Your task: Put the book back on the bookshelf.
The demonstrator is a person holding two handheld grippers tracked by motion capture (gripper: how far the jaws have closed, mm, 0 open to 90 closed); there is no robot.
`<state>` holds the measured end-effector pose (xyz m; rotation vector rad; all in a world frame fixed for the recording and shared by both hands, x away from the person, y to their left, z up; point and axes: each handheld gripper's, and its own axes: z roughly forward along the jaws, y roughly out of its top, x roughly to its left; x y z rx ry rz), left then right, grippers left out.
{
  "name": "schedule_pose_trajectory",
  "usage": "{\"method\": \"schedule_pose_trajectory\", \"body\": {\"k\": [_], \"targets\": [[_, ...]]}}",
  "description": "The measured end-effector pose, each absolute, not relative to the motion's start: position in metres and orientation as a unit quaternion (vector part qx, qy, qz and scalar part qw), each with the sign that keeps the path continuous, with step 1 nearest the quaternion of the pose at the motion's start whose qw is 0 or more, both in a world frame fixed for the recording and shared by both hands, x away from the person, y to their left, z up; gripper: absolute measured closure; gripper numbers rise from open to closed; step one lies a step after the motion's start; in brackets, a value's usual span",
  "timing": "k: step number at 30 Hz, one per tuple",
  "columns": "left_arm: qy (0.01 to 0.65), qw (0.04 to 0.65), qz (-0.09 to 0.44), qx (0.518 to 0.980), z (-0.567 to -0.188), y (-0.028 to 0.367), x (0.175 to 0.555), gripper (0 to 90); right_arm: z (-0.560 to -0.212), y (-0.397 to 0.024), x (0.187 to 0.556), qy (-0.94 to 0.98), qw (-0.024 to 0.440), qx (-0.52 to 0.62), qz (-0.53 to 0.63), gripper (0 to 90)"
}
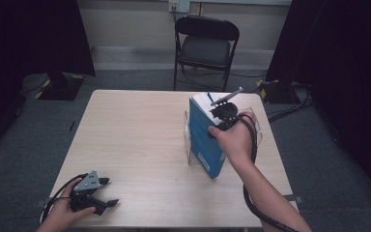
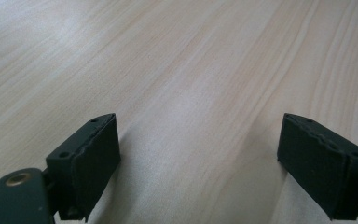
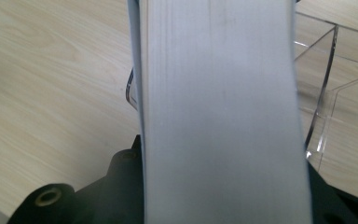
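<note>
A: High view. Right claw (image 1: 221, 112) is clamping the top edge of the blue book (image 1: 206, 137). Book is standing upright on the right half of the bench (image 1: 135, 140), partly inside a clear plastic stand (image 1: 189, 140).

B: Left one?

A: Left claw (image 1: 107, 191) is resting at the near left corner of the bench, jaws apart, holding nothing. Well apart from the book.

B: Left claw view agreeing?

A: Yes. Both black jaws are sitting wide apart over bare wood (image 2: 191, 70), nothing between them.

B: Right claw view?

A: The book's page block (image 3: 219, 116) is running up between the jaws, which are gripping across its thickness. Clear stand wall (image 3: 324, 93) is showing just beside it on the right.

B: Handling?

A: Judging it thick, so fairly heavy and stiff as a closed block. Cover looks smooth, could slip. Gripping across the full thickness, near mid-edge, seems right; an off-centre hold could let it swing. Stand looks light and may shift if the book knocks it.
</note>
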<state>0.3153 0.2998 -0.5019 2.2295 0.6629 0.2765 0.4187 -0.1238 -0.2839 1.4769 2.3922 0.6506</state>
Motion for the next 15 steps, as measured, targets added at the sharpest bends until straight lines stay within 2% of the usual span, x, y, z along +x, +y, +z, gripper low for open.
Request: {"method": "schedule_pose_trajectory", "body": {"k": [15], "targets": [[0.261,0.389,0.109,0.877,-0.502,0.300,0.315,12.5,-0.291,-0.113,0.438,0.817,0.136,0.516,0.220,62.1]]}}
